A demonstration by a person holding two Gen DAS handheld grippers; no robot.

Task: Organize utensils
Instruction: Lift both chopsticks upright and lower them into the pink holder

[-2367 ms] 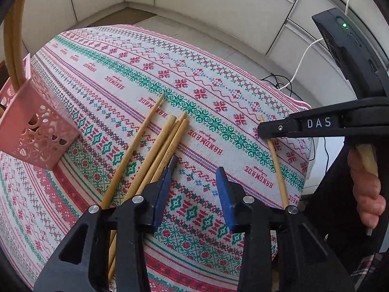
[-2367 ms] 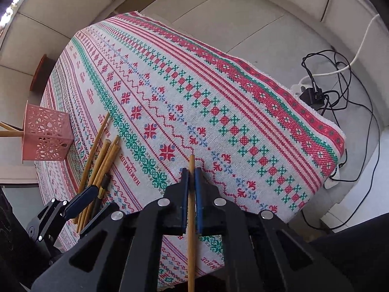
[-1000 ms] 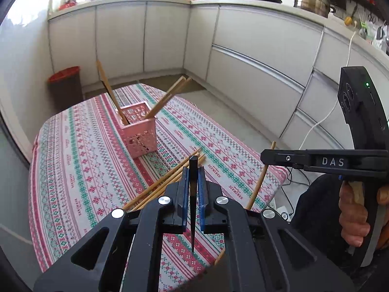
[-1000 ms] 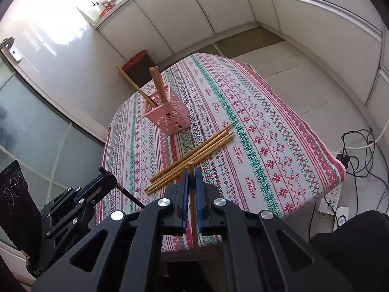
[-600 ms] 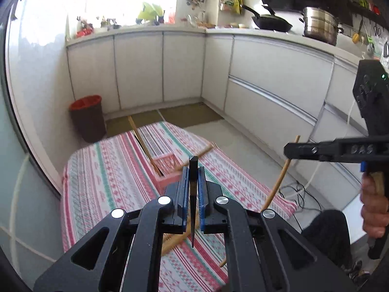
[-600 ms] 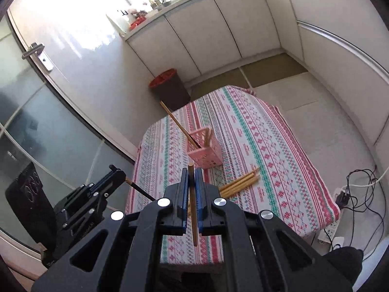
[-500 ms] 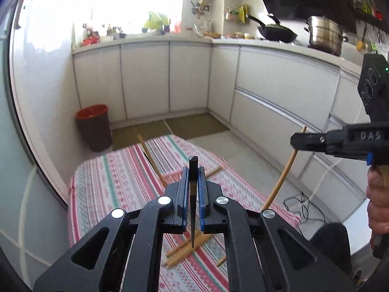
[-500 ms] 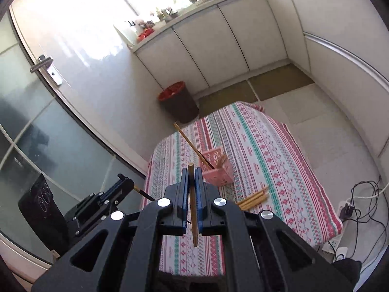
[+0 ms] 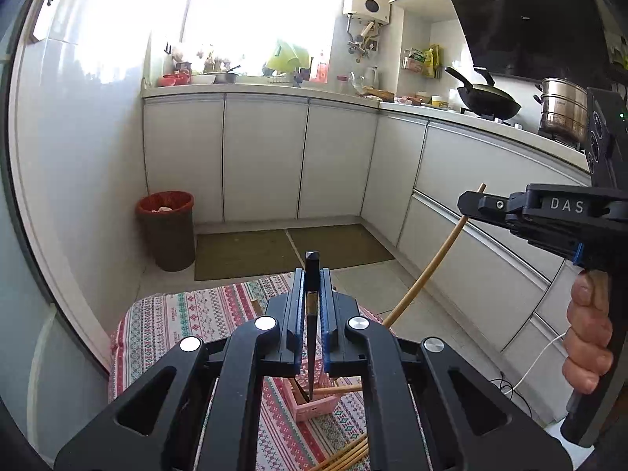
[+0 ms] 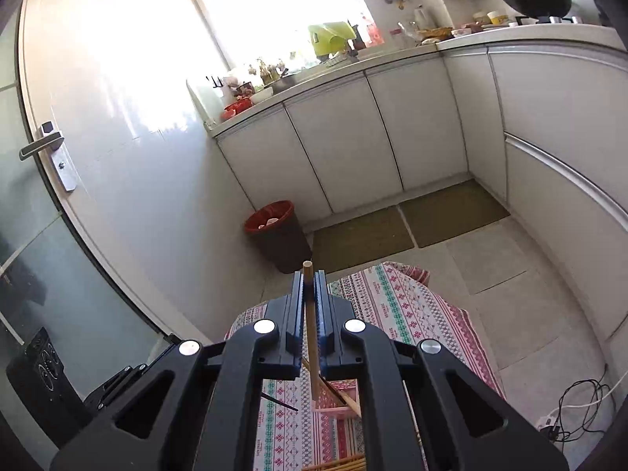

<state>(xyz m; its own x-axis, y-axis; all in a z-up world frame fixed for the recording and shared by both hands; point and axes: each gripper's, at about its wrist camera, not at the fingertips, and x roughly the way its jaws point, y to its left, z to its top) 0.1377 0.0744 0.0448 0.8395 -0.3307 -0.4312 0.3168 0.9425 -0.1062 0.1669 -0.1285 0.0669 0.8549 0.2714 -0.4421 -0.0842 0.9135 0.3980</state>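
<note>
My left gripper (image 9: 313, 280) is shut on a dark chopstick (image 9: 311, 353) that points down toward the pink basket (image 9: 314, 410) far below on the patterned tablecloth (image 9: 176, 325). My right gripper (image 10: 310, 280) is shut on a bamboo chopstick (image 10: 312, 337), also high above the pink basket (image 10: 333, 402), which holds a few sticks. In the left wrist view the right gripper (image 9: 467, 200) shows at the right with its bamboo chopstick (image 9: 431, 261) slanting down. Several loose bamboo chopsticks (image 9: 345, 457) lie on the cloth near the front.
A hand (image 9: 588, 333) grips the right tool's handle. A red-lined bin (image 10: 274, 231) stands on the floor past the table. White cabinets line the back and right. Cables (image 10: 577, 404) lie on the floor at the right of the table (image 10: 412, 314).
Both grippers have risen well above the table and tilted up, each keeping its chopstick. The table and basket have sunk to the bottom of both views.
</note>
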